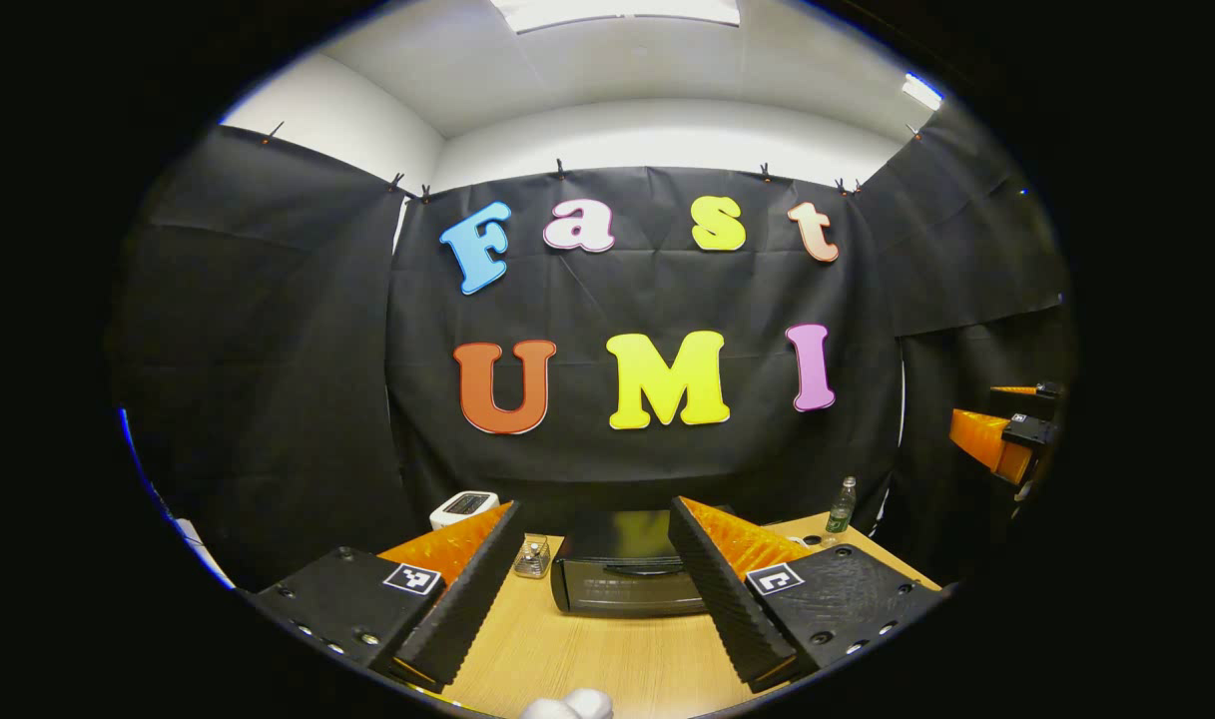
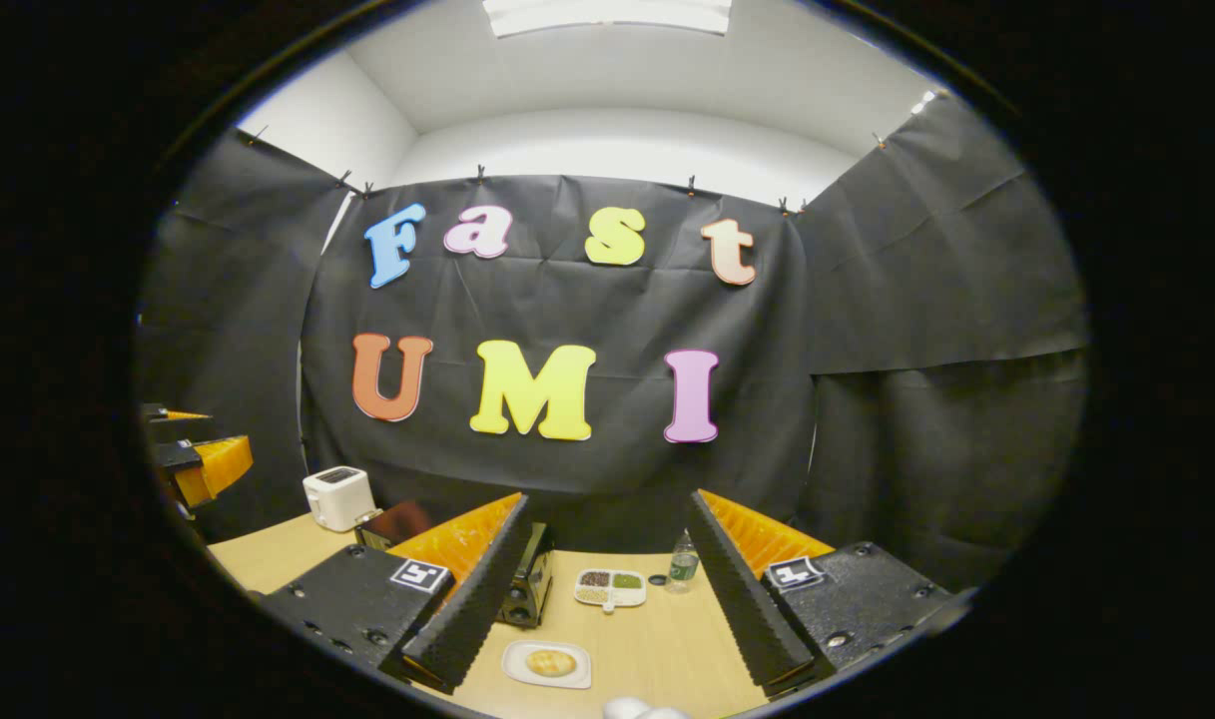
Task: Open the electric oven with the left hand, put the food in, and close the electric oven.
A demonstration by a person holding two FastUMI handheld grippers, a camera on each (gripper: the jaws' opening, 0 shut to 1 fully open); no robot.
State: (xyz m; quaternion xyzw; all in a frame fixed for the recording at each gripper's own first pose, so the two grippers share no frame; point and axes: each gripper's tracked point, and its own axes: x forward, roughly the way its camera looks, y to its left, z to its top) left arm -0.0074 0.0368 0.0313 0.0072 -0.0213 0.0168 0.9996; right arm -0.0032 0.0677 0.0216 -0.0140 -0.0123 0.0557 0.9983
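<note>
One black oven sits on the wooden table, close to the cloth wall, and its door is shut. In the left gripper view it lies straight ahead of the left gripper, showing between the two fingers, well apart from them. That gripper is spread wide and has nothing in it.

In the right gripper view the oven peeks out behind the left finger of the right gripper. A round bun lies on a white plate on the table, in front of the oven and low between this gripper's fingers. The fingers do not touch it. This gripper is spread wide too, with nothing in it.

Behind the plate is a small white tray with three kinds of bits in it. Just beside the tray stands a plastic bottle, with a dark cap lying between them. A white toaster stands on the far left of the table. In the left gripper view a small glass jar stands just left of the oven.
</note>
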